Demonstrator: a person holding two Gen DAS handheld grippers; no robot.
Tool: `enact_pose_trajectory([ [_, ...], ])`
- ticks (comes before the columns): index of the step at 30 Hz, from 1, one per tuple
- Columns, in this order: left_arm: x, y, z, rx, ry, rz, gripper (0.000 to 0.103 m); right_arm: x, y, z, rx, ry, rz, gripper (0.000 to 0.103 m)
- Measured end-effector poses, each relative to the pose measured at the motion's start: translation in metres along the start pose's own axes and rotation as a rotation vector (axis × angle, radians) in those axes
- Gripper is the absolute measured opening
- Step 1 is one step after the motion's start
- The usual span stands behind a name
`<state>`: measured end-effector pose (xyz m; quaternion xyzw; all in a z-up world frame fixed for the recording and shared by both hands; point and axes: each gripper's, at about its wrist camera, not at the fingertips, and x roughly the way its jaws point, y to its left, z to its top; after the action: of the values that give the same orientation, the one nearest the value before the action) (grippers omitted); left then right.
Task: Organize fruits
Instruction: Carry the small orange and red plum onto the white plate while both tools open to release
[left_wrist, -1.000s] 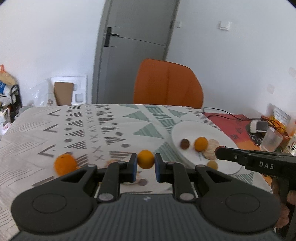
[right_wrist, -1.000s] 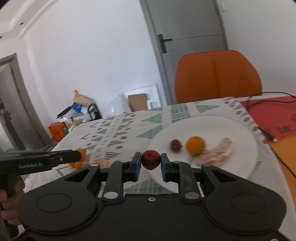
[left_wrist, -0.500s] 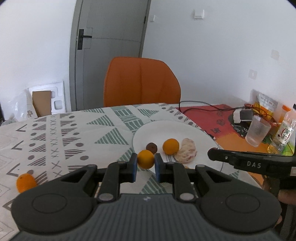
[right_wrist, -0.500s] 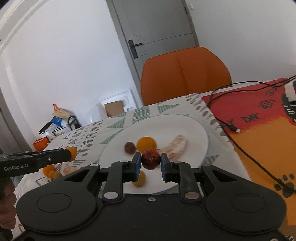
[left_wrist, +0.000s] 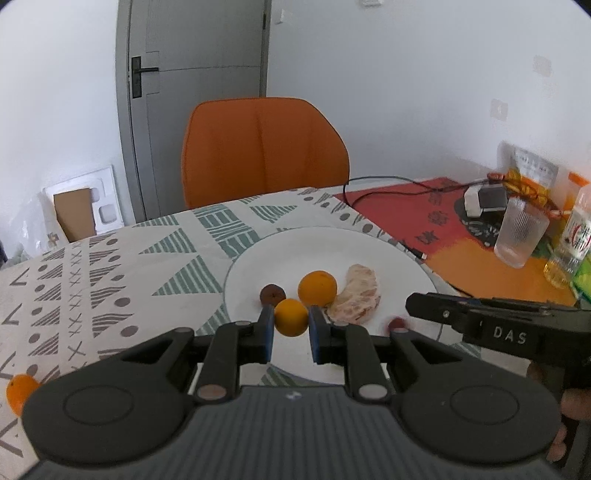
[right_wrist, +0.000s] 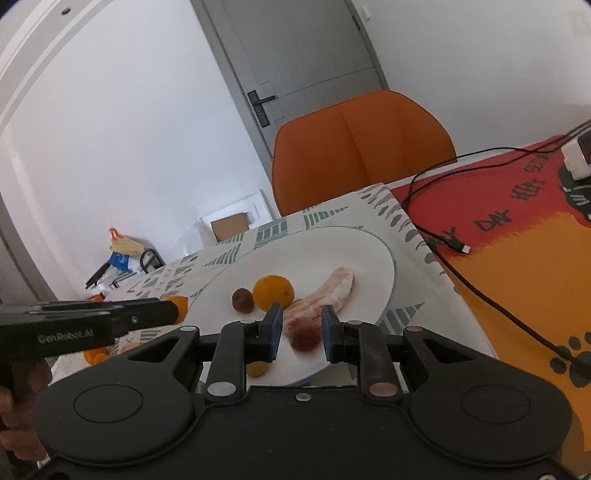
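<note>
left gripper (left_wrist: 291, 334): clamped on a small round orange fruit (left_wrist: 291, 322), above the round white plate's (left_wrist: 399, 258) near edge
right gripper (right_wrist: 300, 334): fingers spread wide
dark red round fruit (right_wrist: 305, 338): resting on that plate, between the spread fingers

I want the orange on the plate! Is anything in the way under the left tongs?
No. The left tongs hold the small orange over a bare patch of the white plate; other fruit lies just beyond.

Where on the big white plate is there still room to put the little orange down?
The plate is bare along its far side, behind the orange and peeled segment, and on its left by the brown fruit. The near middle is crowded, with the red fruit there too.
</note>
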<state>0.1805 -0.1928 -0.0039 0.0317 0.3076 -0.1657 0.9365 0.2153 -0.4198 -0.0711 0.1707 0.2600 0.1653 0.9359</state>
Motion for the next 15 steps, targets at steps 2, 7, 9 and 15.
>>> enact_pose_trajectory([
  [2, 0.005, -0.003, 0.001, 0.006, 0.01, 0.003, 0.018, -0.004, -0.002, 0.0, 0.001, -0.01, -0.001, 0.022],
  [7, 0.013, -0.009, 0.004, 0.009, 0.019, 0.014, 0.018, -0.008, -0.008, 0.002, 0.024, -0.027, 0.004, 0.028],
  [9, 0.013, -0.01, 0.006, 0.002, 0.023, 0.019, 0.018, -0.009, -0.008, 0.002, 0.031, -0.024, 0.013, 0.028],
  [15, 0.001, -0.014, 0.009, 0.017, 0.003, 0.03, 0.02, -0.012, -0.007, 0.001, 0.028, -0.035, 0.028, 0.031],
])
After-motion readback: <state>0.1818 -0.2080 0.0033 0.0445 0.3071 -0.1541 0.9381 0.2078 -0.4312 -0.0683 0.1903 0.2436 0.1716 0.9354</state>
